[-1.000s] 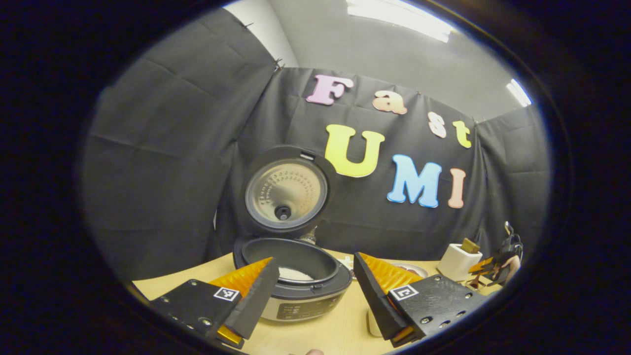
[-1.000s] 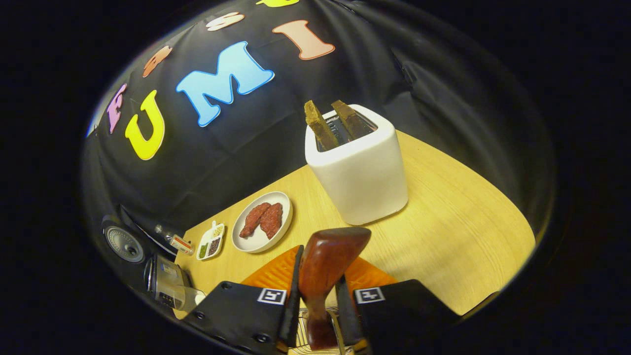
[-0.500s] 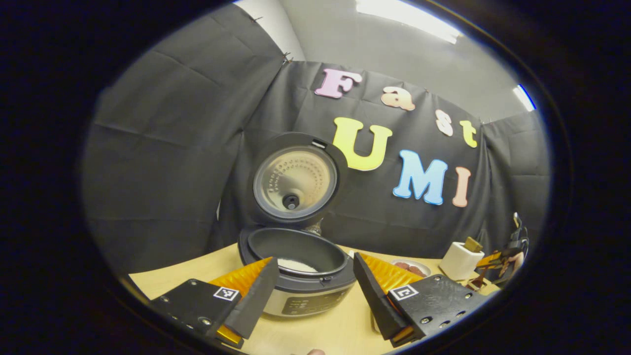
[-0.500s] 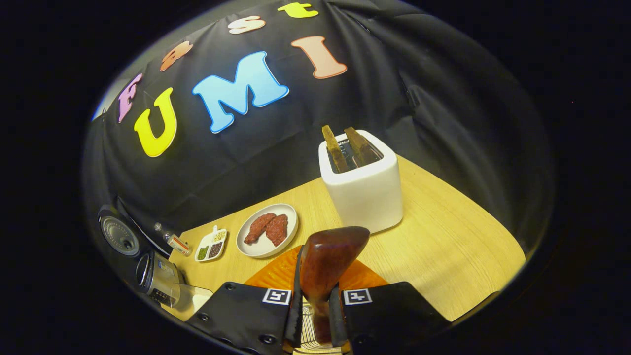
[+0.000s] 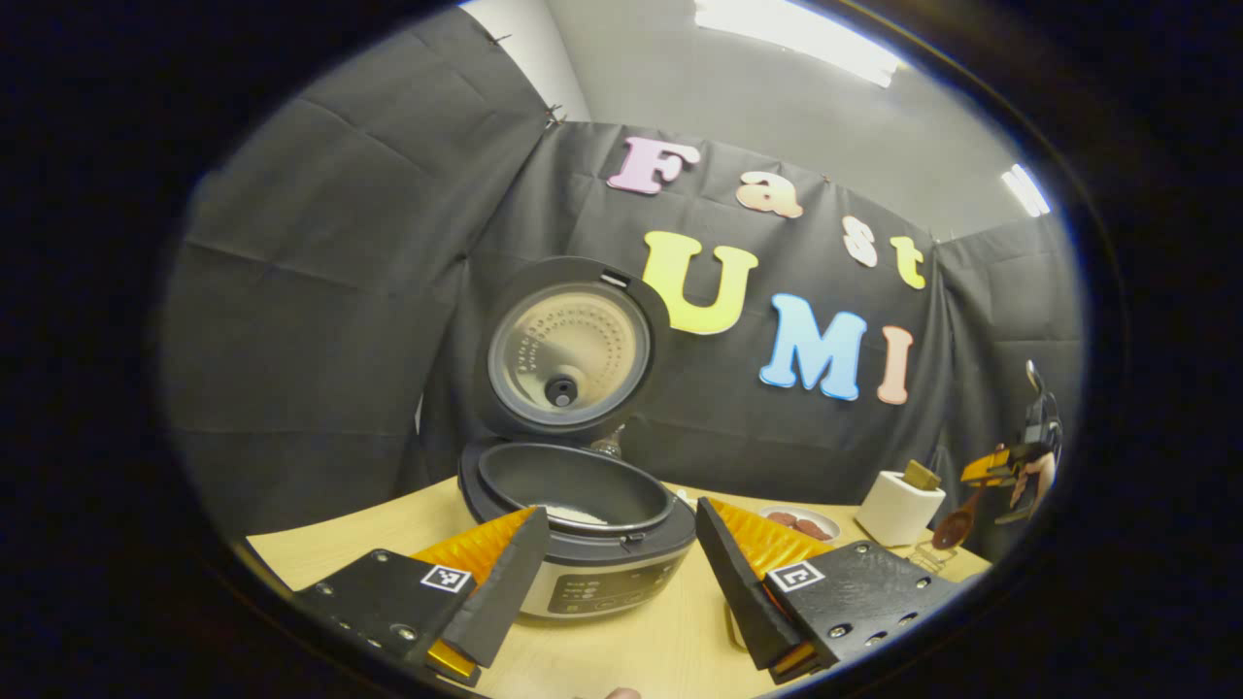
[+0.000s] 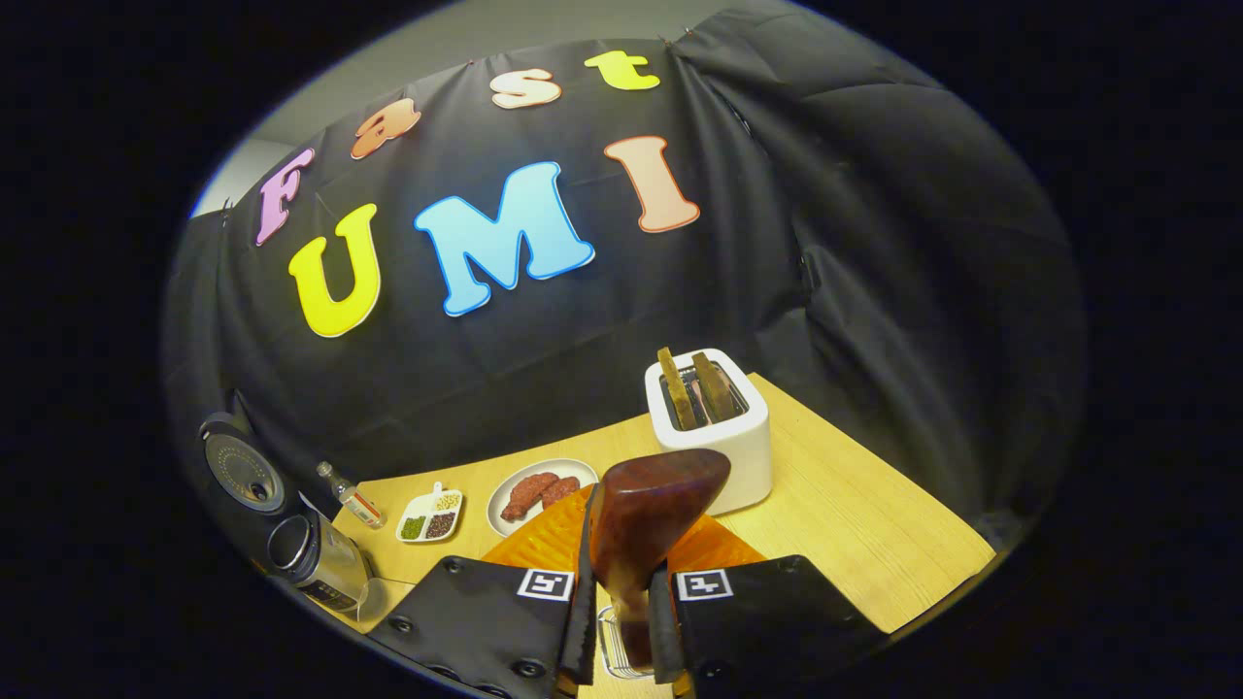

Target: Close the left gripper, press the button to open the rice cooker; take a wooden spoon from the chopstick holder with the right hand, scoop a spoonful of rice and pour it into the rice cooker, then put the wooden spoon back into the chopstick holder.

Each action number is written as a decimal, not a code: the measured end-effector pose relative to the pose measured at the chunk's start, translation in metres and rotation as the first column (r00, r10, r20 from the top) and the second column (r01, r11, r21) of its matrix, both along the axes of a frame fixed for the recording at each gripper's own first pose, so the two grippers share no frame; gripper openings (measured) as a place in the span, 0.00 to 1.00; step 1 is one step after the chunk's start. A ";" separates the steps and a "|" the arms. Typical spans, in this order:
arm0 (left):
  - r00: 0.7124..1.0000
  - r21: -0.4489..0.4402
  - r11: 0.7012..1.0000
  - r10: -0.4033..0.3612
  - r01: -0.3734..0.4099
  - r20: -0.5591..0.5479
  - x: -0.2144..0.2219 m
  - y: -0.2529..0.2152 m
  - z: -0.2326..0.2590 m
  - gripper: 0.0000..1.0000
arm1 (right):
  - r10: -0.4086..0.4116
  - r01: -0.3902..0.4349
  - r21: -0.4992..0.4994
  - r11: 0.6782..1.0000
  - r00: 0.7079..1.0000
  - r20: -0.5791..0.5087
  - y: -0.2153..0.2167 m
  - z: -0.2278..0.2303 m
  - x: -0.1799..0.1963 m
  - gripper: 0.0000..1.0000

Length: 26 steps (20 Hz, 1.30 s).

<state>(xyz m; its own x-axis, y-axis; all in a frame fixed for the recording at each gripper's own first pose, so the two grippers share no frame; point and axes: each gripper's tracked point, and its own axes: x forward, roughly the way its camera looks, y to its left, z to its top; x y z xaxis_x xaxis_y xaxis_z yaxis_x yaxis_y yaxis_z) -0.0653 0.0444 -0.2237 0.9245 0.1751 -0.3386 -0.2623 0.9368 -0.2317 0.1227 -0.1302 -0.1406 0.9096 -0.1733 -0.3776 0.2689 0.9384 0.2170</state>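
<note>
the right gripper (image 6: 621, 602) squeezes the wooden spoon (image 6: 646, 519), up above the chopstick holder (image 6: 614, 646). the left gripper (image 5: 614, 573) is spread wide in front of the rice cooker (image 5: 583, 519), whose lid (image 5: 568, 349) stands up.

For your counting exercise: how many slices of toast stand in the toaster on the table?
2. Both stand upright, side by side, in the slots of the white toaster: the left slice and the right slice. Their lower parts are hidden inside the toaster.

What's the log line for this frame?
cooker lid: open | left gripper: open, idle | right gripper: shut on wooden spoon | phase: spoon lifted
</note>
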 end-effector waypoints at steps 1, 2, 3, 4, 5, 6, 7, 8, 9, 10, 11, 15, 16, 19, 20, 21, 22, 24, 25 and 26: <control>1.000 0.017 1.000 -0.008 0.008 0.000 -0.001 0.001 -0.002 0.94 | 0.009 -0.009 0.002 1.000 1.000 0.014 0.008 0.007 0.001 0.25; 1.000 0.028 1.000 -0.015 0.015 0.002 -0.002 0.002 -0.001 0.93 | 0.018 -0.019 0.006 1.000 0.999 0.030 0.015 0.014 0.001 0.24; 1.000 0.033 0.999 -0.023 0.023 0.003 -0.002 0.002 -0.001 0.94 | 0.027 -0.028 0.010 1.000 0.999 0.045 0.022 0.021 0.001 0.24; 1.000 0.037 0.999 -0.028 0.028 0.003 -0.002 0.002 -0.001 0.93 | 0.041 -0.042 0.012 0.999 0.997 0.057 0.031 0.027 0.002 0.24; 1.000 0.043 0.999 -0.030 0.030 0.003 -0.001 0.002 -0.002 0.94 | 0.065 -0.066 0.015 0.998 0.996 0.064 0.043 0.030 0.003 0.24; 0.999 0.052 0.998 -0.032 0.032 0.006 -0.002 0.004 0.001 0.94 | 0.093 -0.095 0.024 0.995 0.993 0.069 0.057 0.033 0.003 0.22; 0.999 0.062 0.997 -0.037 0.036 0.011 -0.003 0.005 0.003 0.94 | 0.122 -0.126 0.041 0.991 0.989 0.079 0.071 0.037 0.003 0.24; 0.999 0.073 0.997 -0.038 0.036 0.017 -0.004 0.008 0.008 0.93 | 0.148 -0.154 0.059 0.986 0.984 0.094 0.085 0.042 0.003 0.24; 0.999 0.083 0.996 -0.035 0.033 0.021 -0.004 0.010 0.010 0.94 | 0.169 -0.178 0.075 0.981 0.979 0.113 0.098 0.048 0.004 0.24; 0.999 0.089 0.996 -0.034 0.031 0.028 -0.006 0.012 0.014 0.94 | 0.187 -0.200 0.086 0.976 0.973 0.134 0.111 0.053 0.004 0.24; 0.999 0.090 0.995 -0.037 0.033 0.034 -0.006 0.012 0.017 0.94 | 0.208 -0.222 0.090 0.971 0.967 0.145 0.123 0.054 0.006 0.24; 0.998 0.068 0.997 -0.040 0.037 0.050 -0.010 0.010 0.019 0.94 | 0.293 -0.300 0.034 0.953 0.947 0.134 0.173 0.044 0.010 0.24; 0.998 0.054 0.998 -0.039 0.037 0.038 -0.012 0.010 0.013 0.94 | 0.313 -0.316 0.012 0.949 0.942 0.126 0.185 0.037 0.012 0.24; 0.999 0.025 0.999 -0.041 0.041 -0.001 -0.018 0.010 -0.004 0.93 | 0.368 -0.365 -0.048 0.930 0.926 0.088 0.217 0.014 0.013 0.24; 0.999 0.022 0.999 -0.041 0.041 -0.007 -0.022 0.011 -0.006 0.94 | 0.378 -0.373 -0.068 0.925 0.922 0.082 0.226 0.008 0.013 0.24; 0.999 0.019 0.999 -0.031 0.031 -0.008 -0.025 0.014 -0.006 0.94 | 0.388 -0.381 -0.092 0.920 0.918 0.080 0.232 0.004 0.013 0.24; 1.000 0.012 1.000 -0.025 0.025 -0.006 -0.026 0.017 -0.006 0.94 | 0.394 -0.385 -0.114 0.916 0.916 0.069 0.238 -0.003 0.013 0.24; 1.000 -0.006 1.000 -0.018 0.018 -0.003 -0.031 0.020 -0.004 0.94 | 0.400 -0.392 -0.150 0.908 0.916 0.027 0.244 -0.020 0.012 0.24; 1.000 -0.013 1.000 -0.016 0.016 -0.004 -0.034 0.020 -0.006 0.94 | 0.399 -0.393 -0.165 0.905 0.917 0.005 0.244 -0.028 0.012 0.24; 1.000 -0.019 1.000 -0.018 0.017 -0.005 -0.035 0.020 -0.006 0.94 | 0.395 -0.391 -0.173 0.904 0.919 -0.014 0.244 -0.036 0.011 0.24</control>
<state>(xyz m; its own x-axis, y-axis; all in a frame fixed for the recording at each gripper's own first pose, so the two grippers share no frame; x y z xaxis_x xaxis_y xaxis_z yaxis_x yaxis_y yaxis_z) -0.1007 0.0644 -0.2294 0.9255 0.1523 -0.3468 -0.2472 0.9366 -0.2483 0.1332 0.1142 -0.1767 0.9244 0.1403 -0.3547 -0.1322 0.9901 0.0471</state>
